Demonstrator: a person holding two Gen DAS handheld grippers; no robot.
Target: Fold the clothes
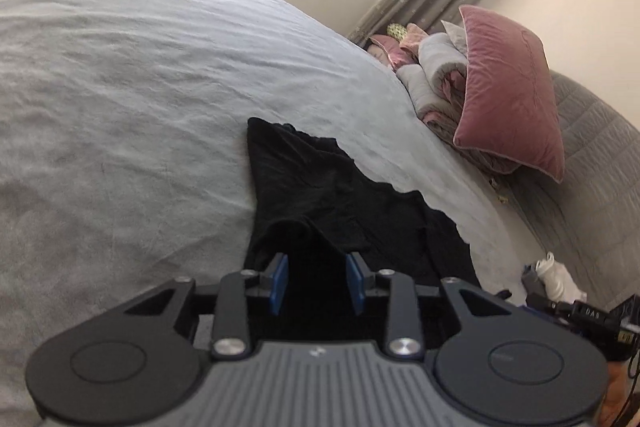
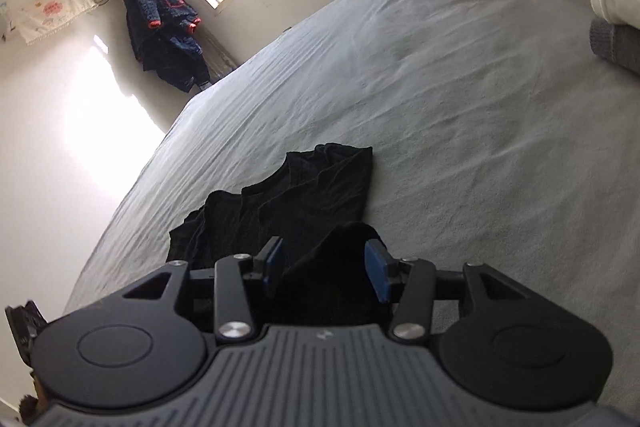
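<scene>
Garment: a black garment [image 1: 340, 195] lies crumpled on the bed [image 1: 120, 67], directly ahead of both our tools.
Long axis: it stretches away from us.
Left gripper [image 1: 318, 283]: jaws parted, cloth bunched between them, apparently unclamped.
Right gripper [image 2: 326, 273]: likewise wide around a raised fold, probably poised to pinch.
Beyond: a pink pillow [image 1: 508, 91].
</scene>
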